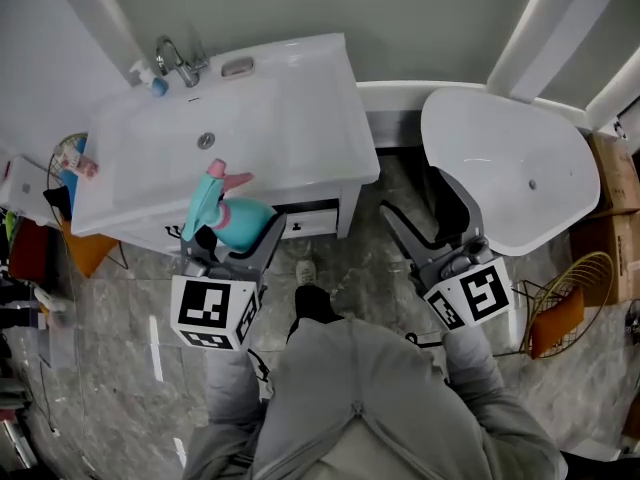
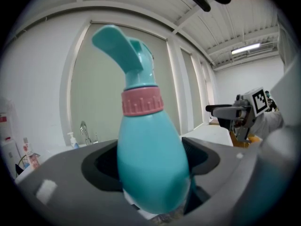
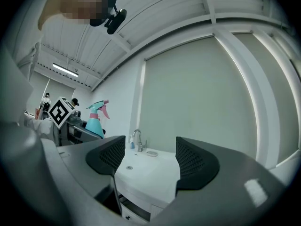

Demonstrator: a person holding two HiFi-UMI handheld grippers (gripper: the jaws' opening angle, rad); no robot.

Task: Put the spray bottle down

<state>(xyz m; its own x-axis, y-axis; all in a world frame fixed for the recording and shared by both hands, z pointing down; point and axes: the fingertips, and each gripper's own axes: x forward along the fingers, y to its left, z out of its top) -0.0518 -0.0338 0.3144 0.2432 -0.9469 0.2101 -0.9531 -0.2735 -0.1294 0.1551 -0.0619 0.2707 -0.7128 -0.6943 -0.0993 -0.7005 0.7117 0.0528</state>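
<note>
A teal spray bottle (image 1: 232, 217) with a pink collar and pink trigger is held upright in my left gripper (image 1: 232, 240), in front of the white sink unit's (image 1: 300, 118) front edge. In the left gripper view the spray bottle (image 2: 149, 164) fills the gap between the jaws, which are shut on its body. My right gripper (image 1: 425, 230) hovers over the floor between the sink unit and a white basin (image 1: 510, 168), its jaws open with nothing between them. From the right gripper view (image 3: 149, 161) the spray bottle (image 3: 95, 119) shows small at left.
A tap (image 1: 176, 60) and a small pump bottle (image 1: 150, 78) stand at the sink's back left. A wire rack (image 1: 70, 163) with bottles sits left of the sink. A gold wire basket (image 1: 565, 303) and cardboard boxes (image 1: 612, 183) stand at right. Grey marble floor (image 1: 360, 268) lies below.
</note>
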